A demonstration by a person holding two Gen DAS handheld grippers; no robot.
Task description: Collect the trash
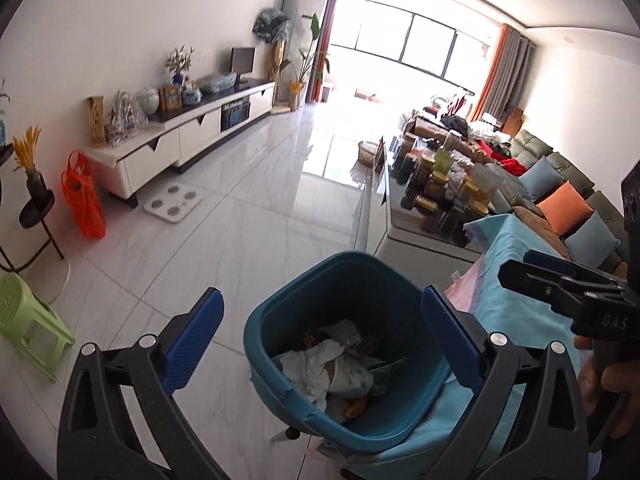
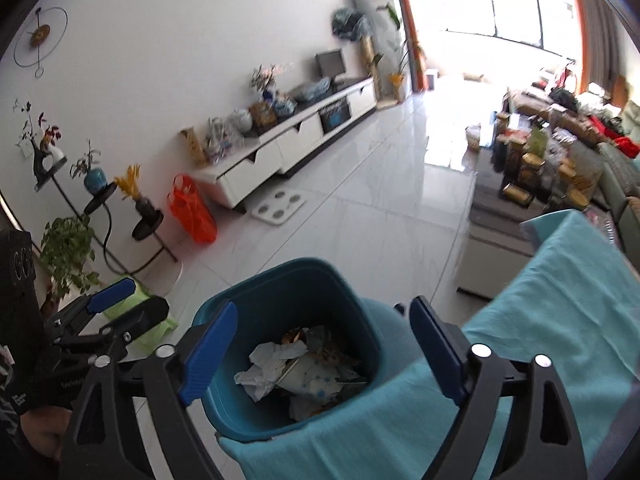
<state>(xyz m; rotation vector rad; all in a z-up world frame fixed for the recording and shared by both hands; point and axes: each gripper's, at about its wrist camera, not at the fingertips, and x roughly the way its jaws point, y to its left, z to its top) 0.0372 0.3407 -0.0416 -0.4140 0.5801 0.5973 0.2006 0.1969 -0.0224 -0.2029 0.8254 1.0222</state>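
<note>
Crumpled tissue and paper cup lie inside the teal bin; both claws, left claw and right claw, gape empty above it; no trash shows elsewhere.

Both wrist views angled down from close above, sharing the teal bin, left view further left

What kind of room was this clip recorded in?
Most likely a home living room: a long white TV cabinet along the wall, a sofa with cushions, and a big curtained window at the far end.
</note>
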